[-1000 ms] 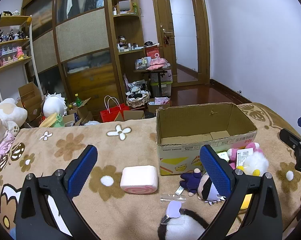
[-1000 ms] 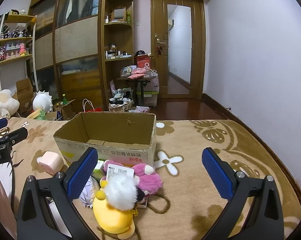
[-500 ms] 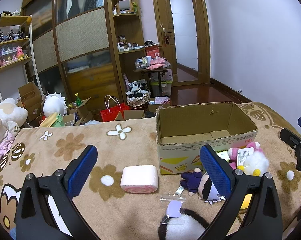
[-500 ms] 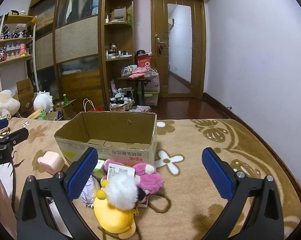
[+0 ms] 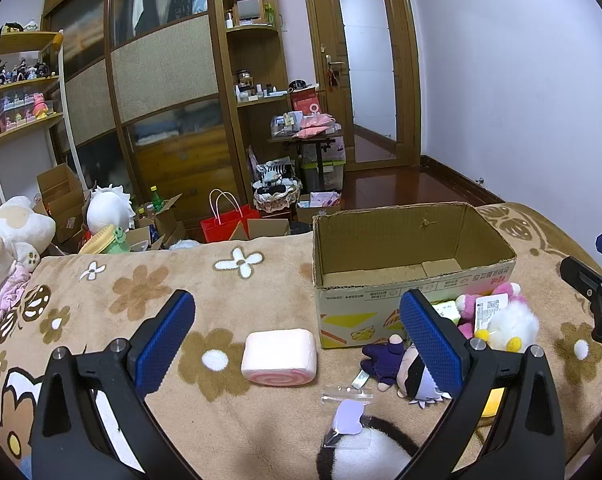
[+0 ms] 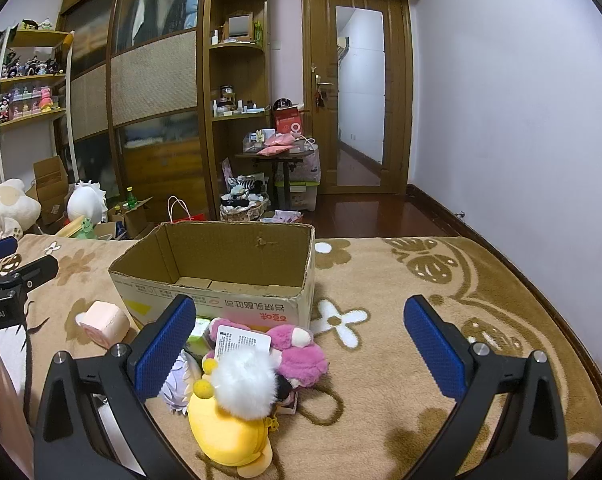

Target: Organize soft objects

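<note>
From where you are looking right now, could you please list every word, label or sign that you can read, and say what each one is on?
"Robot.AI": on the left gripper body, at the right wrist view's left edge; the start may be cut off.
Red print on the cardboard box front: upside down, characters not readable.
White tag on the pink plush: print too small.
Red sign on the shelf: white symbol only, no legible words.
</note>
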`<state>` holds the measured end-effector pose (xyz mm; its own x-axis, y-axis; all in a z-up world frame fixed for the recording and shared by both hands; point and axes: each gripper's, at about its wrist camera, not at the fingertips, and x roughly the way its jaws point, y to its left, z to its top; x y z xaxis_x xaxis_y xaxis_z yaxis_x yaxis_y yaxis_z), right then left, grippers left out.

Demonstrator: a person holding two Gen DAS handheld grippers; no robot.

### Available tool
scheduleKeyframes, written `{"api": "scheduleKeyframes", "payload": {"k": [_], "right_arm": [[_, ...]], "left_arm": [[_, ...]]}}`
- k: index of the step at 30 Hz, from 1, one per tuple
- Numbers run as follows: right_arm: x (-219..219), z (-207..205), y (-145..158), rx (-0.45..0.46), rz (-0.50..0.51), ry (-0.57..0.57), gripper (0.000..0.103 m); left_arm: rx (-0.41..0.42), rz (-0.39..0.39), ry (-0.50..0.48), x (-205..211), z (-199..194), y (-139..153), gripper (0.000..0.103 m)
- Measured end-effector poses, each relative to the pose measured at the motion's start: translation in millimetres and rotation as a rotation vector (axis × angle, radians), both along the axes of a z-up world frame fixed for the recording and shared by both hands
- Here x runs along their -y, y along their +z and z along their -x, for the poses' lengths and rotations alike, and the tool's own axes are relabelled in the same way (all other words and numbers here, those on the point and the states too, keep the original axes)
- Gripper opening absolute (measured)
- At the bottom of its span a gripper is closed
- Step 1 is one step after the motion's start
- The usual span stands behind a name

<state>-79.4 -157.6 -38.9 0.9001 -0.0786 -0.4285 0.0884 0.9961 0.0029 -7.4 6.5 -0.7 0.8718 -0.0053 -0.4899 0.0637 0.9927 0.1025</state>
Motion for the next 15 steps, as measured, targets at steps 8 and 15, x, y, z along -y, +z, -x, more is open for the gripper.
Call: {"api": "scheduleKeyframes", "payload": {"k": [8,15], "right_arm": [[-0.9,-0.5,-1.3,-0.002,-0.002,0.003,0.103],[-2.8,0.6,-2.2,-0.003,-0.003,0.004,0.103]], "left_arm": [[0.000,-0.001,0.001,-1.4,0.9,-0.3,0.101],[-0.001,-0.004,0.003,-2.5,1.8,-0.7,0.101]]}}
